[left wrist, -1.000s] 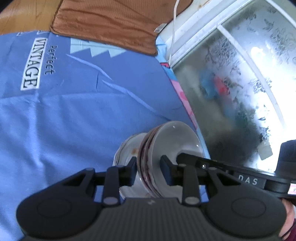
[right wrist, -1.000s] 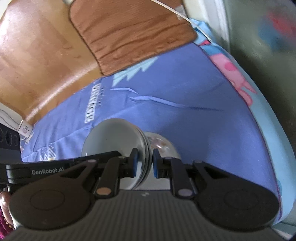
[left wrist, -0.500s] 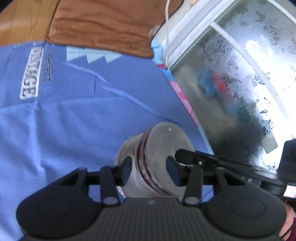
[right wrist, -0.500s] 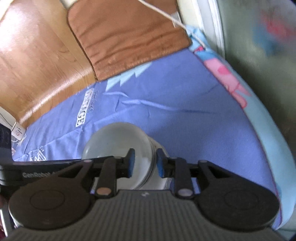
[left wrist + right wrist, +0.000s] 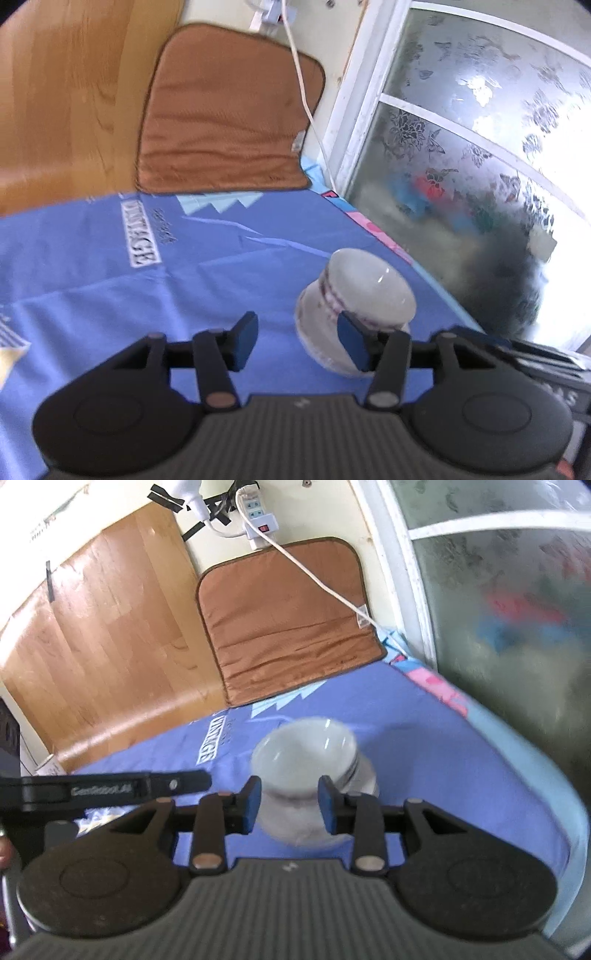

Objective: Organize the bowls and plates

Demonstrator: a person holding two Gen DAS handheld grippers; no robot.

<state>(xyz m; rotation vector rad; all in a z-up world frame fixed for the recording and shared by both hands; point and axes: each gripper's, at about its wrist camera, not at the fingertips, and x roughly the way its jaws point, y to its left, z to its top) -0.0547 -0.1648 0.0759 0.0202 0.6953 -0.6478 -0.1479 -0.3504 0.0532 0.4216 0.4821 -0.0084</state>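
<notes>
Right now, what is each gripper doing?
Left gripper: open, holding nothing.
Right gripper: open, straddling the stacked bowls, not gripping.

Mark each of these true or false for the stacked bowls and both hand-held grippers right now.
1. The left hand-held gripper is clamped on the bowls. False: it is open and empty.
2. The stacked bowls sit on the blue cloth. True.
3. The right hand-held gripper is open. True.
4. The bowls rest on the brown mat. False: the mat lies farther back, against the wall.
</notes>
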